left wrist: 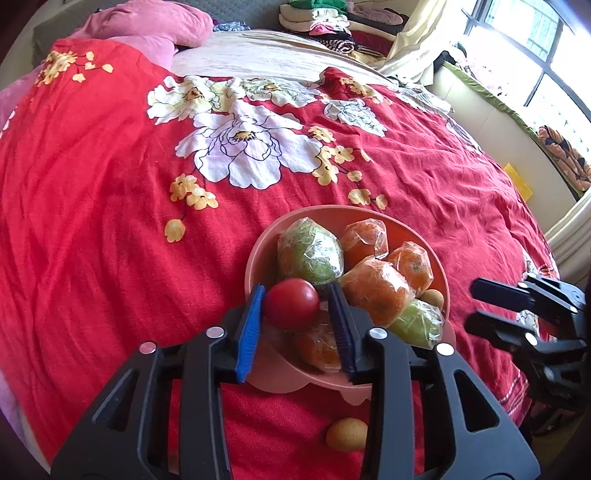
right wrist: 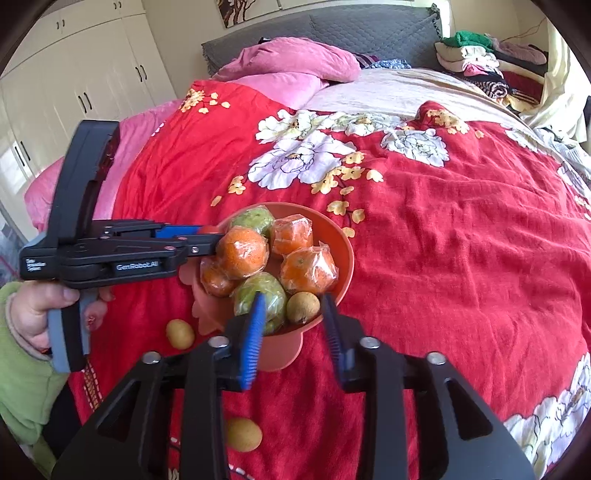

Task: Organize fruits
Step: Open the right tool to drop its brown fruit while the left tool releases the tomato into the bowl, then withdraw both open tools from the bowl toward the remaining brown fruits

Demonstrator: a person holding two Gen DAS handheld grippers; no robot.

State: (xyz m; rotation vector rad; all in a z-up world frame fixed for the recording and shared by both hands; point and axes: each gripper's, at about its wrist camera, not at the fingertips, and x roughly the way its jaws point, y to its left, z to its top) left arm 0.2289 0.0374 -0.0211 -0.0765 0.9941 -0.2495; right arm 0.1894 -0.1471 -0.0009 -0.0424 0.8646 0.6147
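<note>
A salmon-pink bowl (left wrist: 255, 258) sits on the red floral bedspread and holds several plastic-wrapped oranges (left wrist: 375, 291), wrapped green fruits (left wrist: 310, 251) and a small tan fruit (left wrist: 433, 298). My left gripper (left wrist: 295, 306) is over the bowl's near rim, its blue pads against a red tomato (left wrist: 291, 304). It also shows in the right wrist view (right wrist: 201, 238), reaching in from the left. My right gripper (right wrist: 293, 317) is open and empty at the bowl's (right wrist: 345, 251) near edge, above the small tan fruit (right wrist: 303, 307). Two small yellow-tan fruits (right wrist: 180, 334) (right wrist: 243, 434) lie on the bedspread.
Pink pillows (right wrist: 291, 62) and a grey headboard (right wrist: 369, 33) are at the far end. Folded clothes (right wrist: 476, 59) are piled at the far right. White wardrobes (right wrist: 74, 74) stand on the left. A window (left wrist: 535, 55) and bed edge are at the right.
</note>
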